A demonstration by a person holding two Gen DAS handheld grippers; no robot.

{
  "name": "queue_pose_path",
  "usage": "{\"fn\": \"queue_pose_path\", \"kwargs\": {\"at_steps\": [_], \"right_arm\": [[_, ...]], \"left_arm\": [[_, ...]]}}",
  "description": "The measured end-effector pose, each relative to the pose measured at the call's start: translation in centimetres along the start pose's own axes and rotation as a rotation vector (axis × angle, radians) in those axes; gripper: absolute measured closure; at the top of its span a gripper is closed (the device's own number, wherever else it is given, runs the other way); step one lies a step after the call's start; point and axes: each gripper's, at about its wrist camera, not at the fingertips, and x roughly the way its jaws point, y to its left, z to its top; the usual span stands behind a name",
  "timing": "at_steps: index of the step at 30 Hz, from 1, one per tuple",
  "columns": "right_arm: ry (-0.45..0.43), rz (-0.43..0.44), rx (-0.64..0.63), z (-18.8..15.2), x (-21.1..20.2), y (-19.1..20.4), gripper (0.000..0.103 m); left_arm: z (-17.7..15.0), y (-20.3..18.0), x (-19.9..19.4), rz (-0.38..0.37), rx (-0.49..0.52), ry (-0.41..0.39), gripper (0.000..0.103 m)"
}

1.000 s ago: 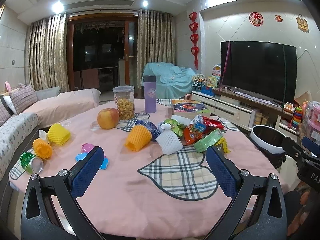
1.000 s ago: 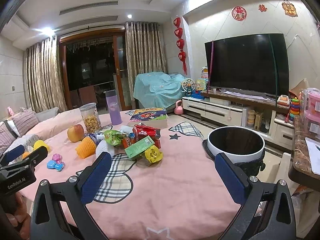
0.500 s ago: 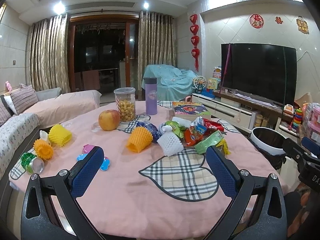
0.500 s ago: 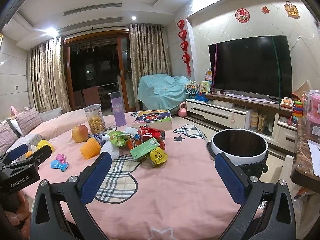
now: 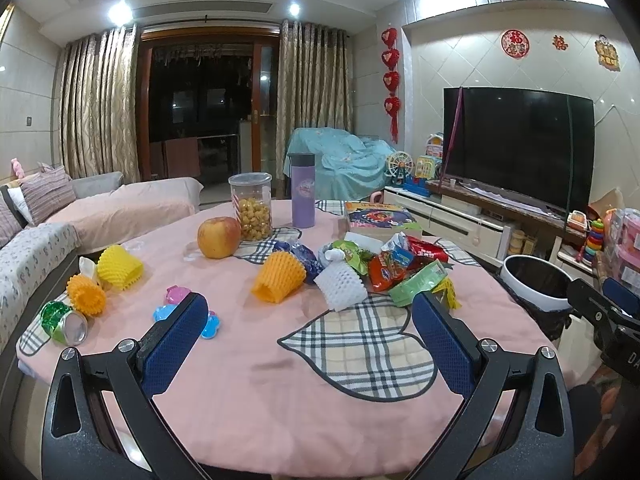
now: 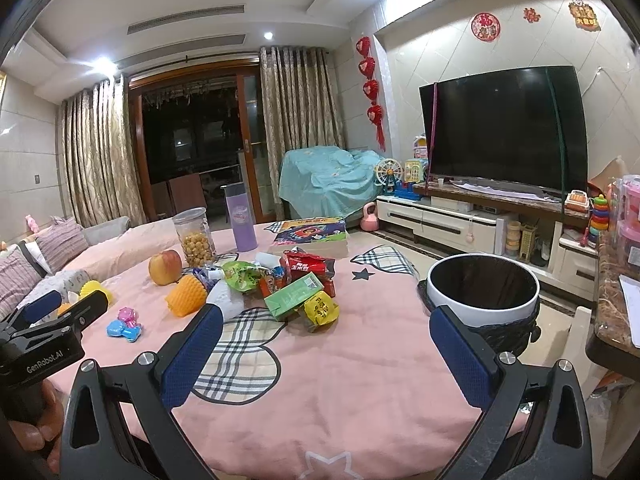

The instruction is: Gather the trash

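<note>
Two claws: both are hovering over the near edge of the pink-clothed surface (image 5: pixel 248 364), jaws spread wide and gripping nothing.
Left claw (image 5: pixel 306 320): it is pointing across the plaid heart patch (image 5: pixel 360 344) toward the wrapper pile.
Right claw (image 6: pixel 326 334): it is facing the far right part of the surface, with the bin just beyond its right finger.
Hand: a person's hand (image 6: pixel 28 428) is showing at the lower left of the right wrist view, holding the left claw's handle.
Near left items: a green can (image 5: pixel 64 320) is lying on its side at the surface's left edge, beside an orange foam fruit net (image 5: pixel 86 294) and a yellow foam net (image 5: pixel 119 267); small pink and blue toys (image 5: pixel 178 294) are lying just beside the left finger.
Trash pile: an orange foam net (image 5: pixel 278 282), a white foam net (image 5: pixel 340 284), a green carton (image 6: pixel 294 294), a yellow packet (image 6: pixel 320 309), a red snack bag (image 6: pixel 308 266) and green wrappers (image 6: pixel 242 276) are lying heaped mid-surface, touching one another.
Trash bin (image 6: pixel 482 290): white-rimmed with a black liner, it is standing on the floor just beside the surface's right edge.
Farther back: an apple (image 5: pixel 219 237), a clear jar of snacks (image 5: pixel 251 207), a purple bottle (image 5: pixel 303 190) and a boxed game (image 5: pixel 378 218) are standing near the far edge.
Background: a television (image 6: pixel 504 128) is sitting on a low cabinet.
</note>
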Motion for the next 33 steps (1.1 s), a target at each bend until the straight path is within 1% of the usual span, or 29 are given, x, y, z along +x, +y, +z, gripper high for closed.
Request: {"fn": "queue_pose_path", "kwargs": {"at_steps": [19,25,27,30,33], "right_arm": [[0.008,0.014,0.008,0.0,0.1,-0.1,0.000],[0.022,0.053,0.022,0.5,0.7,0.5,0.000],[0.035,0.078,0.027,0.8,1.1,0.8,0.000],[0.054,0.120,0.043,1.2,1.9,0.8,0.000],[0.092,0.140,0.051,0.9,3.7,0.5,0.000]], "left_arm": [[-0.1,0.3,0.3,-0.010,-0.013,0.018,0.000],[0.0,0.8,0.8,-0.021,-0.003,0.065,0.000],[0.1,1.0,1.3,0.000,0.006,0.088,0.000],[-0.1,1.8,2.0,0.015,-0.018,0.092,0.000],[-0.5,2.1,4.0,0.005,-0.024,0.143,0.000]]}}
